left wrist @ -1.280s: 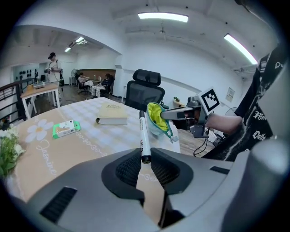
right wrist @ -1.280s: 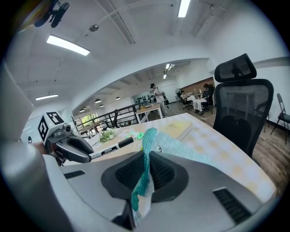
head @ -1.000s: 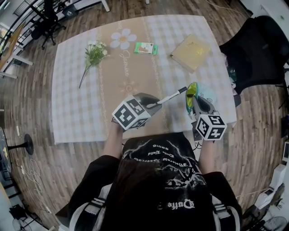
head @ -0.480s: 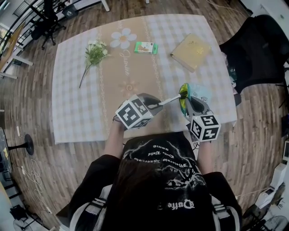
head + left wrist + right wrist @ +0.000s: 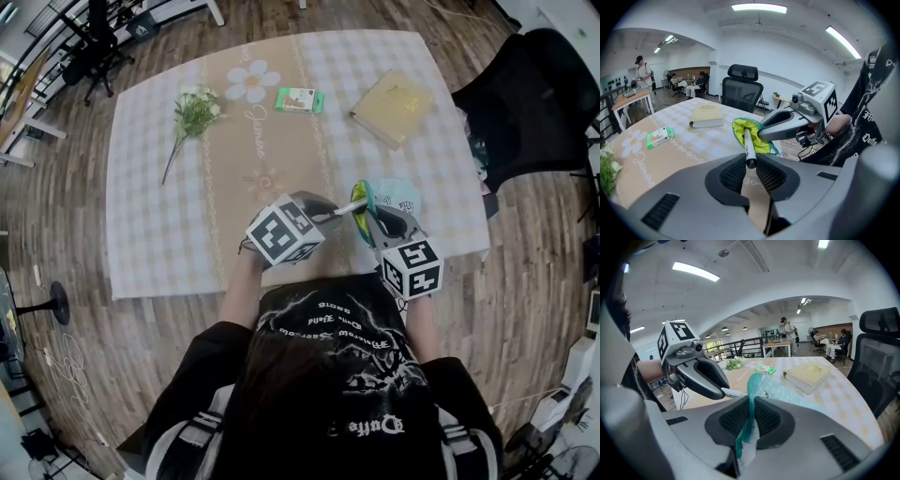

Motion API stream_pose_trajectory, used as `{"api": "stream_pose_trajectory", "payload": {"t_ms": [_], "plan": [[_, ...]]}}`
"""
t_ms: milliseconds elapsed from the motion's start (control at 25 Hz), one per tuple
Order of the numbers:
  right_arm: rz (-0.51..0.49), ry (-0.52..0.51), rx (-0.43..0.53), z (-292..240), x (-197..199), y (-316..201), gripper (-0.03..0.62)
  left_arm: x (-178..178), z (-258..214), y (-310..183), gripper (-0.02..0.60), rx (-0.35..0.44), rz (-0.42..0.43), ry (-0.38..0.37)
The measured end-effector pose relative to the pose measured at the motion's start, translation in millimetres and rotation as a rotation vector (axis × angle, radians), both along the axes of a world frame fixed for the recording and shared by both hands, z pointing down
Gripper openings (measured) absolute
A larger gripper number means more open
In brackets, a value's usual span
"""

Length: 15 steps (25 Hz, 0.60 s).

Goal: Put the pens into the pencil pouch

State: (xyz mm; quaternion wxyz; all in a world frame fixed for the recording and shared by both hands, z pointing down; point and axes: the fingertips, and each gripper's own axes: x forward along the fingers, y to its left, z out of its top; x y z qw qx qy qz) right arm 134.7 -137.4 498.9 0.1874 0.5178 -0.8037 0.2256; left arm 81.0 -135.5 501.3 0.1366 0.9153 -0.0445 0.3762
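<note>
The pen (image 5: 747,147) is clenched at its near end in the jaws of the left gripper (image 5: 750,176). Its long axis runs straight out ahead of them, and its far tip sits right at the yellow-lined mouth of the pencil pouch (image 5: 762,144); whether it is already inside I cannot tell. The right gripper (image 5: 750,418) has its jaws clamped on the pouch's teal edge and holds it up on edge above the counter (image 5: 159,234), mouth turned toward the pen. The left hand is the nearer one, so the coming move is probably a push along the pen's own line. Both grippers meet over the counter's near edge, toward its right corner. On the checked cloth, a book (image 5: 396,108) lies near the far right corner, a small green packet (image 5: 300,99) by the far edge, and a flower sprig (image 5: 195,114) toward the far left. A black chair (image 5: 534,103) stands on the wood floor past the right edge.
</note>
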Motion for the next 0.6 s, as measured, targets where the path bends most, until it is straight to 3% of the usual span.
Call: {"api": "stream_pose_trajectory", "payload": {"t_ms": [280,600], "plan": [[-0.097,0.000,0.002,-5,-21,7,0.041,11,-3,-3,0.084,-0.021,-0.044,0.038],[-0.155,-0.023,0.009,-8,-30,10,0.041,24,-11,-2,0.084,0.014,-0.041,0.080]]}}
